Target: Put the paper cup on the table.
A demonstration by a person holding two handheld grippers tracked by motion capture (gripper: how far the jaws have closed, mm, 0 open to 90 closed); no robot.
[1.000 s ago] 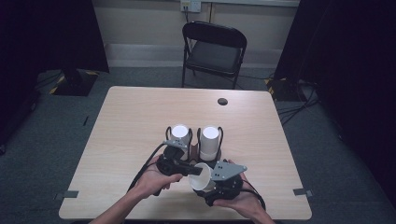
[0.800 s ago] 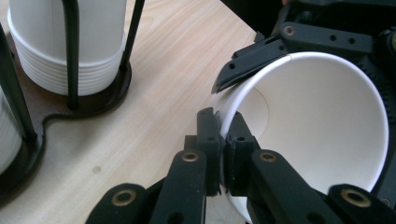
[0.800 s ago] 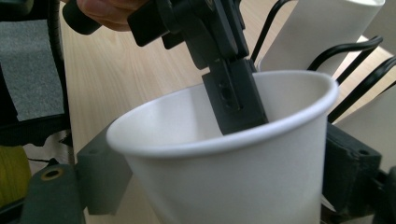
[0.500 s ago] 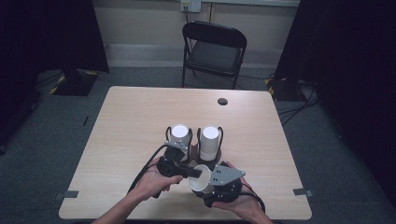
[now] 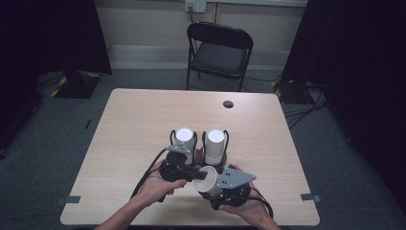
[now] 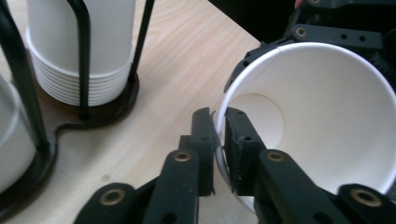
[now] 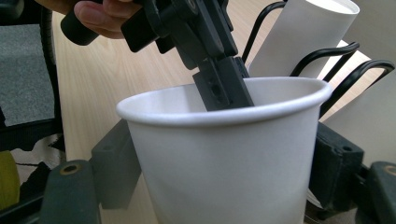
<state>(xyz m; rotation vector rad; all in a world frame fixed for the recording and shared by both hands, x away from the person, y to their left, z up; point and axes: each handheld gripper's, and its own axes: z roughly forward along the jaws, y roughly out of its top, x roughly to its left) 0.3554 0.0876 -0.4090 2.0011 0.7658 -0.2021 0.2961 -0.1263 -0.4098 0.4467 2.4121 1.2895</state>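
Where pale wood tabletop [image 5: 134,129] meets grey carpet and a black chair [image 5: 219,50]: near front edge, paper cup [image 5: 209,178], base hidden; left gripper [image 5: 196,173] pinching rim, jaws just easing; right gripper [image 5: 221,188] closing around the cup's sides.

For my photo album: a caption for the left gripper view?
Hand-held gripper pinching a paper cup's rim beside stacked cups.

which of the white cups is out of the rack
The single cup at the table's near edge, held between the two tools; the rest sit upside down in two stacks in the black wire rack behind it.
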